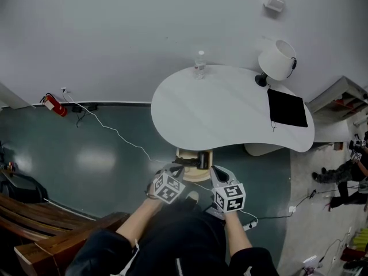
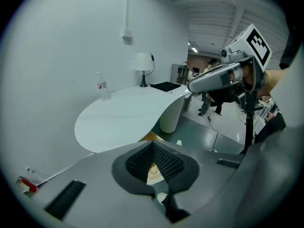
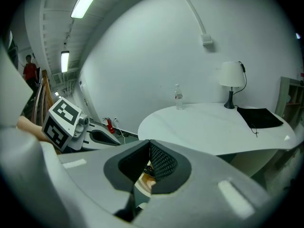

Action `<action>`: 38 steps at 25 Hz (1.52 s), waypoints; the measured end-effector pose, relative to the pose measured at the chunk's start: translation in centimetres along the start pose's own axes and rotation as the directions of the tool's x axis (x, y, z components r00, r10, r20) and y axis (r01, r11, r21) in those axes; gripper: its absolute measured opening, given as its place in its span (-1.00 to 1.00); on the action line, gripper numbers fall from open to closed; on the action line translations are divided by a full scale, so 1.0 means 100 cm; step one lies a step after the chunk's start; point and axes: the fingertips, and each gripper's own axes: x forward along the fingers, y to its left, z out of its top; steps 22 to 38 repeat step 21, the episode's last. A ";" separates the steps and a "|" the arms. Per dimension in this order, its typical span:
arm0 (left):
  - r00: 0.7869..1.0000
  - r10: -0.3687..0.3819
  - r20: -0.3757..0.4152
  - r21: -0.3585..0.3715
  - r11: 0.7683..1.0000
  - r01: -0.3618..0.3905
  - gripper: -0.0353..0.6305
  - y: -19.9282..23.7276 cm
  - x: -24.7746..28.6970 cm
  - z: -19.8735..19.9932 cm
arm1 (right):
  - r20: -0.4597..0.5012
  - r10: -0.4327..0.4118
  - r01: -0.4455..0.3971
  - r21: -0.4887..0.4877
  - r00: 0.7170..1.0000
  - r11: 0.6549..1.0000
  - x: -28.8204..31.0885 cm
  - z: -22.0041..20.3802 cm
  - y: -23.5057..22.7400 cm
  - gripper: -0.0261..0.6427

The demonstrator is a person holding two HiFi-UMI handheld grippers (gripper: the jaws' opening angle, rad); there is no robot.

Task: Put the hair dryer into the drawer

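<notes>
A dark object that looks like the hair dryer (image 1: 198, 160) lies on a round pale wooden stand (image 1: 194, 171) under the near edge of the white table (image 1: 224, 105). No drawer can be made out. My left gripper (image 1: 179, 169) and right gripper (image 1: 217, 172) hover side by side just short of the stand, both pointing at it. In the left gripper view the left gripper (image 2: 153, 145) is shut, its pads meeting with nothing between them. The right gripper (image 3: 149, 142) is shut and empty too; wood and a dark cord (image 3: 144, 172) show below its pads.
On the table stand a water bottle (image 1: 199, 64), a white lamp (image 1: 277, 59) and a black mat (image 1: 286, 108). A red fire extinguisher (image 1: 54, 104) and a white cable (image 1: 118, 133) lie by the wall. A wooden bench (image 1: 34, 217) sits lower left; people (image 1: 345, 171) stand right.
</notes>
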 end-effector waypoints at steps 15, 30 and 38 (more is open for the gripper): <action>0.999 0.000 -0.034 0.007 1.000 0.000 -0.85 0.004 0.002 -0.009 | 0.003 -0.005 0.005 -0.016 1.000 1.000 0.002 0.009 -0.010 -0.91; 0.999 -0.008 -0.041 0.008 1.000 0.008 -0.85 0.003 0.006 -0.013 | -0.001 0.001 -0.001 -0.026 1.000 1.000 0.005 0.008 -0.007 -0.91; 0.999 -0.008 -0.041 0.008 1.000 0.008 -0.85 0.003 0.006 -0.013 | -0.001 0.001 -0.001 -0.026 1.000 1.000 0.005 0.008 -0.007 -0.91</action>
